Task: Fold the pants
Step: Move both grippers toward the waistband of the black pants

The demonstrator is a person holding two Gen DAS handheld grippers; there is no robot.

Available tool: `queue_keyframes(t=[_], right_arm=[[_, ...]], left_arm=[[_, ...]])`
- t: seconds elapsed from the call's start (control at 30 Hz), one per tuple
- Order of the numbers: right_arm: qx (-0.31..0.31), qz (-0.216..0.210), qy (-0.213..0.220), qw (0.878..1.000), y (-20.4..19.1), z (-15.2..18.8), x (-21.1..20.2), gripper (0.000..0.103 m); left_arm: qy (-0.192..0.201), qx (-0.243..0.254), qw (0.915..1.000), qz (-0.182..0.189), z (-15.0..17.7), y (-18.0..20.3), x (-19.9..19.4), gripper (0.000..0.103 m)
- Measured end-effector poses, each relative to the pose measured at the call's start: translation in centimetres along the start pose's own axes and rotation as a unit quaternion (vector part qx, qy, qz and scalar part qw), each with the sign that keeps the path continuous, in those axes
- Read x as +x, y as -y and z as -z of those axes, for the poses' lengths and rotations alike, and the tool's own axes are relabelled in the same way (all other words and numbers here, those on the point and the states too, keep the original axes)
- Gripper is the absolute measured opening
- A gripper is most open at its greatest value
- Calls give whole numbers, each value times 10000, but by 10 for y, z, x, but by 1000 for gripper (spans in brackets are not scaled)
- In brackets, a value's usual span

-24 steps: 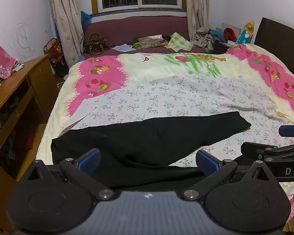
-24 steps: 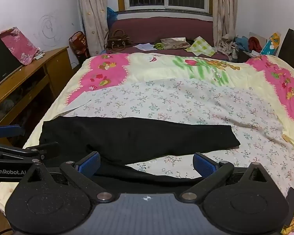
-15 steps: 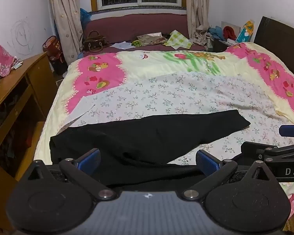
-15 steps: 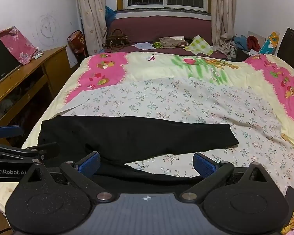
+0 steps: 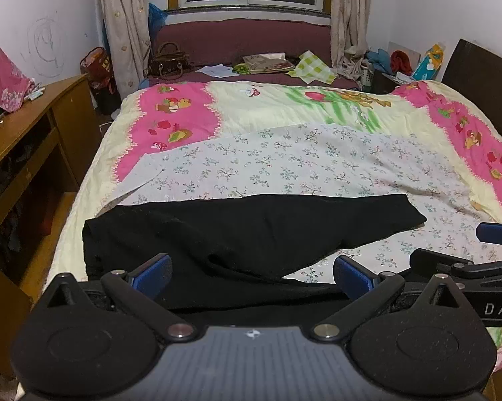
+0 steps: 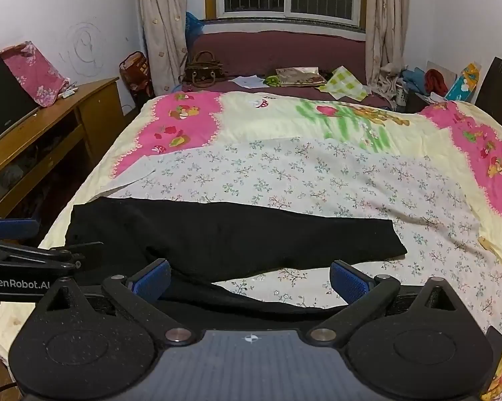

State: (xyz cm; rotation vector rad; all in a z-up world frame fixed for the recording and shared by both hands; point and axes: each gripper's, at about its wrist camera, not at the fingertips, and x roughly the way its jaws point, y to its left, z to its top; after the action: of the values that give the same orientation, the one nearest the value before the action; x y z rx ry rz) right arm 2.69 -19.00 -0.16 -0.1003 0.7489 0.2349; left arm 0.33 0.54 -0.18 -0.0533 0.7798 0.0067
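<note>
From my left gripper (image 5: 252,275), spread wide and holding nothing, the pants (image 5: 237,230) lie on the bed (image 5: 317,170) at about 12 o'clock, waist toward 9, cuffs toward 3. One leg lies flat; the other trails along the near edge under both grippers. My right gripper (image 6: 249,277) is also wide and empty. I judge no fold is made yet.
</note>
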Motion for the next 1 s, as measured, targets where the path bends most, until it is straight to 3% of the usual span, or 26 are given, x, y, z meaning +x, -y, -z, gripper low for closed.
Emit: queue_keyframes(t=[1.0], right_arm=[[35, 4, -238, 9997, 3, 5, 8, 91]], left_arm=[[-116, 297, 9994, -140, 0, 12, 8, 103]])
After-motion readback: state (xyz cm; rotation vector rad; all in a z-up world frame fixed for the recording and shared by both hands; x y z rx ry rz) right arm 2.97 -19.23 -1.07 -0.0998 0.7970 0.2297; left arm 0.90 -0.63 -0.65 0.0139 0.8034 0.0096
